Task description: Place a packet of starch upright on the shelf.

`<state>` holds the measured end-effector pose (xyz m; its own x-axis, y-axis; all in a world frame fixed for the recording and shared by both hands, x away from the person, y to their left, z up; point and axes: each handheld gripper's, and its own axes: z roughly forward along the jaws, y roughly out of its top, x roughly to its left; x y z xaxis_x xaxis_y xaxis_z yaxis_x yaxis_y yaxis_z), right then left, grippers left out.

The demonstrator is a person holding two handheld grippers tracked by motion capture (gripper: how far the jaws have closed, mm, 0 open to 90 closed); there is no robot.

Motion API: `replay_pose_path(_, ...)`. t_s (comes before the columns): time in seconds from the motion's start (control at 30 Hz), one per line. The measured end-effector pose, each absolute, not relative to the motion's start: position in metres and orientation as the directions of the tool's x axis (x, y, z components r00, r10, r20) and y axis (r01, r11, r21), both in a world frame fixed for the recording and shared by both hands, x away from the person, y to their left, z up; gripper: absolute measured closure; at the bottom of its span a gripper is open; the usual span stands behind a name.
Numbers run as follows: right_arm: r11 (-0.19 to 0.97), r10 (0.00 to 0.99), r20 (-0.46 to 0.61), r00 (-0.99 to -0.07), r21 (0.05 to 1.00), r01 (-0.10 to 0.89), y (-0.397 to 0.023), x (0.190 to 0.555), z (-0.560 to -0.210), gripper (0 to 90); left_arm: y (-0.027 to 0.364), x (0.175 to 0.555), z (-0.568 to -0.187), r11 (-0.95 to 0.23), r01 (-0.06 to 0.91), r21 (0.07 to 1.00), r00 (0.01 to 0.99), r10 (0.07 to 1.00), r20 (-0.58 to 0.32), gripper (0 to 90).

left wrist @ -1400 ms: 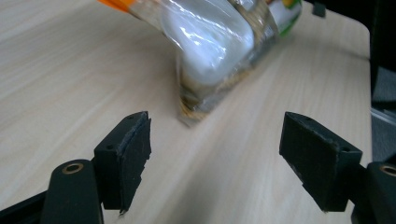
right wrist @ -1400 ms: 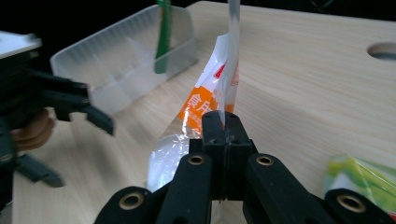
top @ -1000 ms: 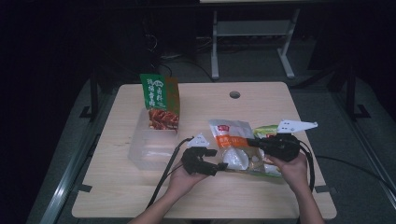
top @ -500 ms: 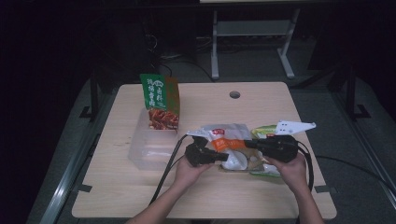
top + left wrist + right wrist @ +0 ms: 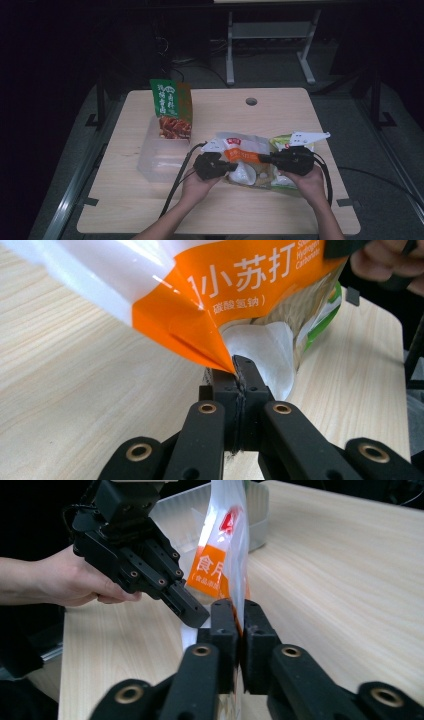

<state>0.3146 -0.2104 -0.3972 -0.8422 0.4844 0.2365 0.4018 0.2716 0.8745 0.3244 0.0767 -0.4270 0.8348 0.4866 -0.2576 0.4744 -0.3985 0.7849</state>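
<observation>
High view: the orange-and-white soda bag [image 5: 240, 155] is held just off the table [image 5: 280, 107] at centre-right, between the two hands. The left gripper [image 5: 231, 166] is clamped on the bag's edge at 9 o'clock; the right gripper [image 5: 264, 159] is set against its edge at 3 o'clock. A clear plastic bin [image 5: 157, 160] lies at 9 o'clock of the bag, with a green upright packet [image 5: 170, 107] at the bin's far end. A green-and-white packet [image 5: 295, 142] lies under and behind the right gripper. Judged state of work: bag picked up and pinched on both sides; placing into the bin, if intended, not yet done.

Left gripper view: jaws are closed tight on a corner of the soda bag [image 5: 235, 295]; the bag hangs above the pale wood.

Right gripper view: jaws have just been opening slightly, yet the bag [image 5: 227, 550] is seen between them, pads apparently touching the film. The left gripper [image 5: 197, 617] is seen at 10 o'clock.

Surface and room: light wood-grain tabletop with a cable hole [image 5: 251, 101] at 12 o'clock; surroundings are dark, with a metal stand [image 5: 270, 35] behind.
</observation>
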Motion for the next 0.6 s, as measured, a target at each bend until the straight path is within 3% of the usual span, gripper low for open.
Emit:
replay_pose_path(0.17, 0.346, 0.474, 0.270, -0.838, 0.819, 0.459, -0.193, 0.321, -0.409, 71.1, 0.077, 0.321, -0.426, -0.412, 0.446, 0.795, 0.847, 0.482, -0.225, 89.7)
replay_pose_path(0.33, 0.393, 0.476, 0.227, -0.850, 0.809, 0.437, -0.183, 0.318, -0.409, 87.1, 0.078, 0.318, -0.427, -0.424, 0.436, 0.794, 0.850, 0.484, -0.208, 89.0)
replay_pose_path(0.6, 0.379, 0.482, 0.222, -0.848, 0.820, 0.430, -0.183, 0.316, -0.405, 89.8, 0.090, 0.305, -0.425, -0.427, 0.412, 0.805, 0.854, 0.489, -0.178, 72.6)
